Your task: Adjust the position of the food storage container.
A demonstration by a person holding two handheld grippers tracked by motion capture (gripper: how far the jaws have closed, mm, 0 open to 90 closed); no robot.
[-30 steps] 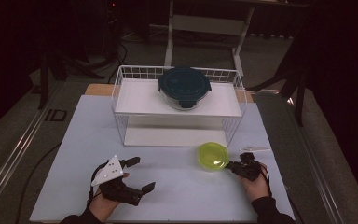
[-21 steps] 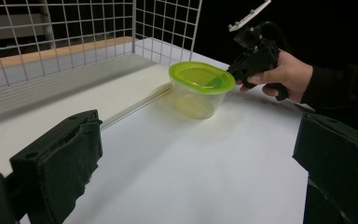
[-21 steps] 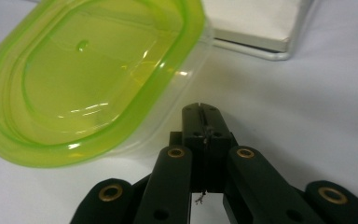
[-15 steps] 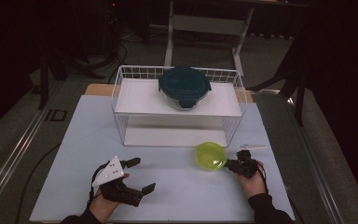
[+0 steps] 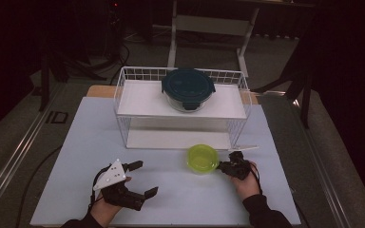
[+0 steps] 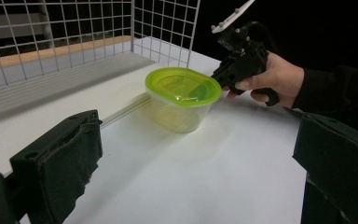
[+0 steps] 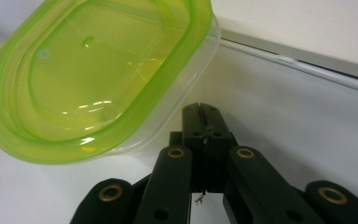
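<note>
One nudge in hand — closed jaws push the tub.
Right gripper (image 5: 222, 166), pressed together, butts the green-lidded container (image 5: 202, 158); left gripper (image 5: 142, 179) waits spread — likely ready.

dim room w/ dark surroundings, lit table (image 5: 171, 190), soft close-up focus.

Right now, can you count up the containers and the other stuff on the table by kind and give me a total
Lidded containers: 2, the green-lidded container on the table and the dark-teal-lidded container on the rack's top shelf
Wire racks: 1, the white wire rack
Hand-held grippers: 2, the left gripper with jaws apart and the right gripper with jaws shut beside the green lid
Total: 5
</note>
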